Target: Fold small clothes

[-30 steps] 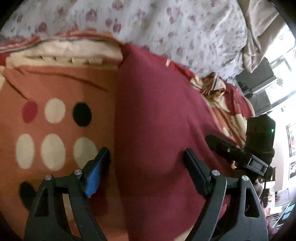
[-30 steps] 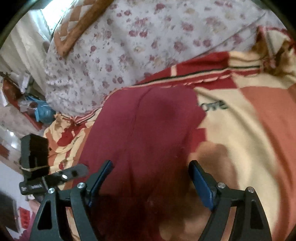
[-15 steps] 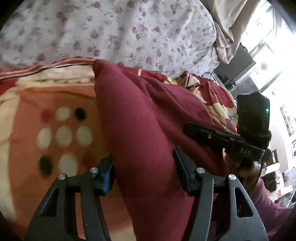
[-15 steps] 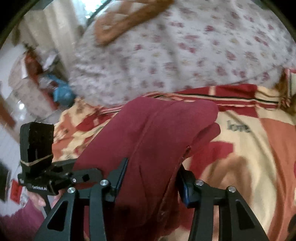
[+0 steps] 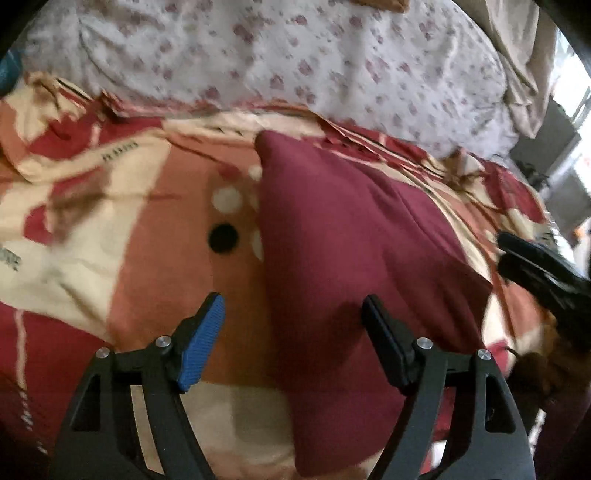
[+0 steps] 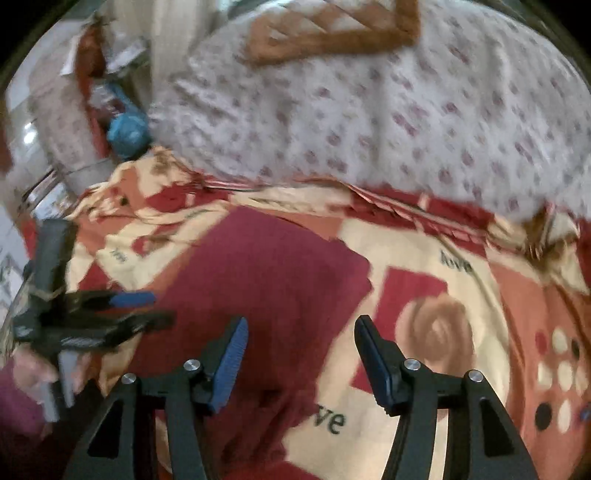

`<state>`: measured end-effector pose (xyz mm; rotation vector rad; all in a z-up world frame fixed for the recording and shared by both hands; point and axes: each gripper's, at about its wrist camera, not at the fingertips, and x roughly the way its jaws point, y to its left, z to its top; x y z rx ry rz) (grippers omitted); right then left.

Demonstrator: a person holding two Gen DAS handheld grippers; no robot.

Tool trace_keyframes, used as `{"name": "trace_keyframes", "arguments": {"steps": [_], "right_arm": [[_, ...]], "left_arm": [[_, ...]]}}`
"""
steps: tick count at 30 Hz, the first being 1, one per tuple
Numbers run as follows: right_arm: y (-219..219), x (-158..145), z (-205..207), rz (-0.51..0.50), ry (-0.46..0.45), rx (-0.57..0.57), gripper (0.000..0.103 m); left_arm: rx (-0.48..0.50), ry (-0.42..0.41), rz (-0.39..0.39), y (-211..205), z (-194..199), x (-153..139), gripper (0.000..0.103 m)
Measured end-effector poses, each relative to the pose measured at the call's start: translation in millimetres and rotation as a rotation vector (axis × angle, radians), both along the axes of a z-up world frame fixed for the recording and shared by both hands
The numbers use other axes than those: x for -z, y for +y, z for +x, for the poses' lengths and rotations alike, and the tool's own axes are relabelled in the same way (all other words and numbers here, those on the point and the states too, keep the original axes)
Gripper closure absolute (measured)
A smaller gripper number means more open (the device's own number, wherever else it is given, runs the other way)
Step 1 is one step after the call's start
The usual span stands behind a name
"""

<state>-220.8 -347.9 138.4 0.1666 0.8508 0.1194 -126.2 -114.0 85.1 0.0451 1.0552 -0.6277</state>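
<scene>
A dark red garment point(image 5: 343, 258) lies folded flat on the patterned bedspread point(image 5: 122, 258); in the right wrist view the garment point(image 6: 266, 280) reaches from the middle toward the lower left. My left gripper point(image 5: 291, 332) is open and empty, above the garment's left edge. My right gripper point(image 6: 299, 347) is open and empty, above the garment's right edge. The left gripper also shows at the left of the right wrist view point(image 6: 110, 314), and the right gripper at the right edge of the left wrist view point(image 5: 535, 266).
A floral white quilt point(image 5: 295, 55) is heaped along the far side of the bed, with a brown-and-cream pillow point(image 6: 332, 29) on it. A blue bundle point(image 6: 125, 133) and room clutter lie beyond the bed's far left corner.
Both grippers were shut on the raised garment half a second ago. They have since opened and let it drop; it now lies flat, and both grippers have pulled back.
</scene>
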Motion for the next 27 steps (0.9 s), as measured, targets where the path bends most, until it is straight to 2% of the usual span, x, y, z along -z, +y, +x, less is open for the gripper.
{"name": "trace_keyframes", "arguments": {"steps": [3,4,6,8,10,14,21,27], "right_arm": [[21,-1,3,-0.009,-0.014,-0.071,0.05],[30,8,7,-0.017,0.008,-0.1,0.054],[39,26,11,-0.049,0.053,-0.12,0.056],[43,49,14,-0.109,0.11,-0.106,0.056],[37,59,15,-0.087,0.109,-0.072,0.056],[26,45,7,-0.003,0.087,-0.028,0.056],[24,15,-21,0.037,0.02,0.031,0.052],[24,8,-33,0.06,-0.006,0.101,0.031]], "left_arm": [[-0.028,-0.013,0.02,-10,0,2,0.026],[-0.035,-0.026,0.024,-11,0,3,0.026],[-0.04,-0.066,0.061,-14,-4,4,0.026],[-0.04,-0.105,0.091,-14,-9,2,0.026],[-0.052,-0.137,0.102,-14,-13,-2,0.026],[-0.072,-0.167,0.104,-10,-18,-9,0.026],[-0.14,-0.249,0.108,-2,-32,-25,0.026],[-0.156,-0.312,0.122,-1,-45,-38,0.026]]}}
